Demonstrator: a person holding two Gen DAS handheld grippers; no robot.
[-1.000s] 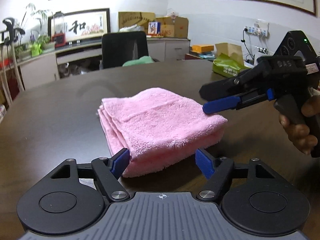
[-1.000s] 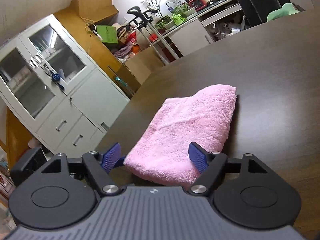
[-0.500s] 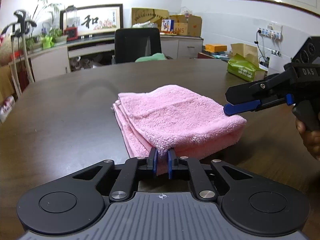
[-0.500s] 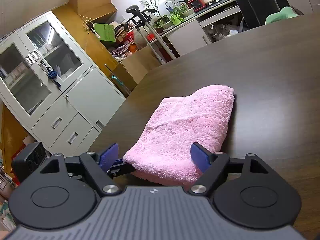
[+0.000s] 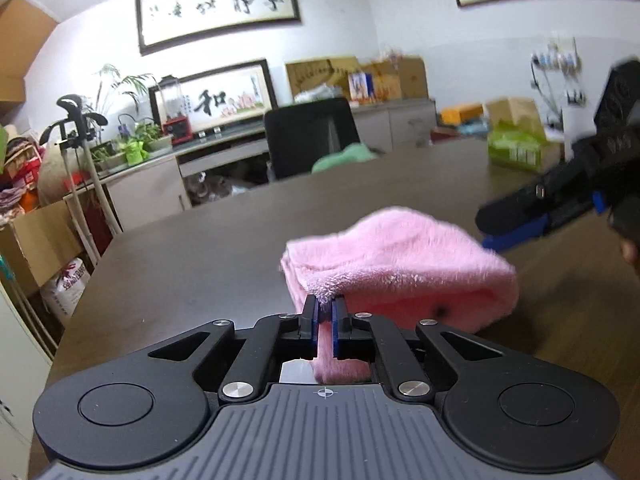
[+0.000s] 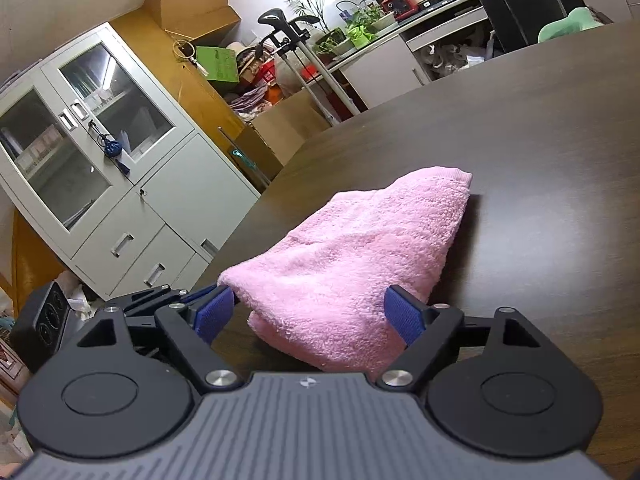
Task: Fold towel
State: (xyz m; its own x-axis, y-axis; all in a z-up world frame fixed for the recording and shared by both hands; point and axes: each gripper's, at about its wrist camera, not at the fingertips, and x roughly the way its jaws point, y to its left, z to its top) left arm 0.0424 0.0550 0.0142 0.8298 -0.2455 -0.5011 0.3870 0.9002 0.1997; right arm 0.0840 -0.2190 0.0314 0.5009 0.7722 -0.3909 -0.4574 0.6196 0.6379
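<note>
While pinched at its near corner, pink towel lifted slightly at that edge, rest of the folded bundle lying on the dark wooden table. Left gripper clamped tight on the terry fabric — blue pads nearly meeting, a strip of pink cloth trailing back between the jaws toward the camera. Right gripper spread wide, blue pads either side of the towel's other near corner, neither pressing in; jaws lately easing a little wider, cloth between them but ungripped. Seen from the left wrist view, right gripper reaching in from the right edge, blurred, just beside the towel. Black office chair behind the far table edge, green cloth by it.
</note>
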